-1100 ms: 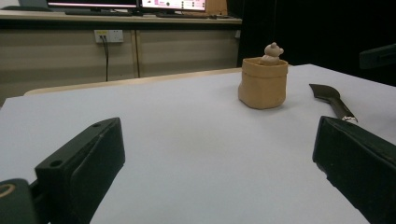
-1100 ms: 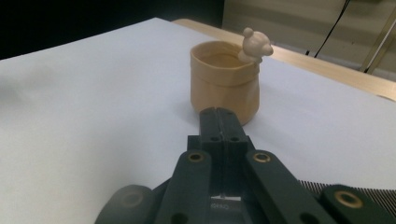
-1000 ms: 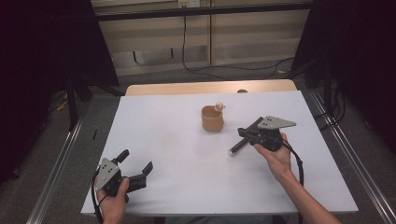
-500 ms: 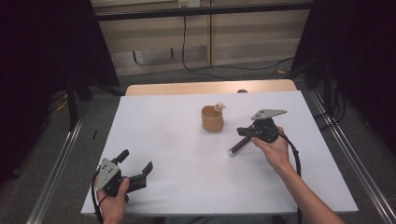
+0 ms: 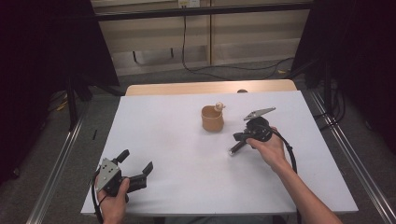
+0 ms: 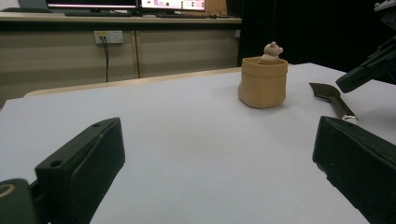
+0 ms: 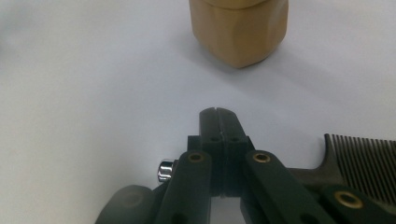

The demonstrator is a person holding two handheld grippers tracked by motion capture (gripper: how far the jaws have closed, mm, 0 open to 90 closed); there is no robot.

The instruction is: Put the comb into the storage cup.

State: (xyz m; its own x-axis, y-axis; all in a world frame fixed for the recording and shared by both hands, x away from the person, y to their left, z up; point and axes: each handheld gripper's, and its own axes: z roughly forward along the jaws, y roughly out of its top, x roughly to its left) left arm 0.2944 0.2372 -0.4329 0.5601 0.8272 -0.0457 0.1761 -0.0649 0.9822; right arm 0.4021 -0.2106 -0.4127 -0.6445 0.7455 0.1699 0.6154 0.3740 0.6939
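High view, white table (image 5: pixel 187 140) (dark room), left claw (image 5: pixel 138 169) spread, right claw (image 5: pixel 239 141) pinching comb (image 5: pixel 236 148)

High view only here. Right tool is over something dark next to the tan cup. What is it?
Observer: A comb. The right gripper view shows a row of fine dark teeth beside the jaws.
Operator: Gripped?
Observer: No. The right tool is shut, jaws pressed together with nothing between them. The comb passes under them.
Operator: What's poking out of the cup?
Observer: The left gripper view shows a small bear-like figure sitting in the tan cup.
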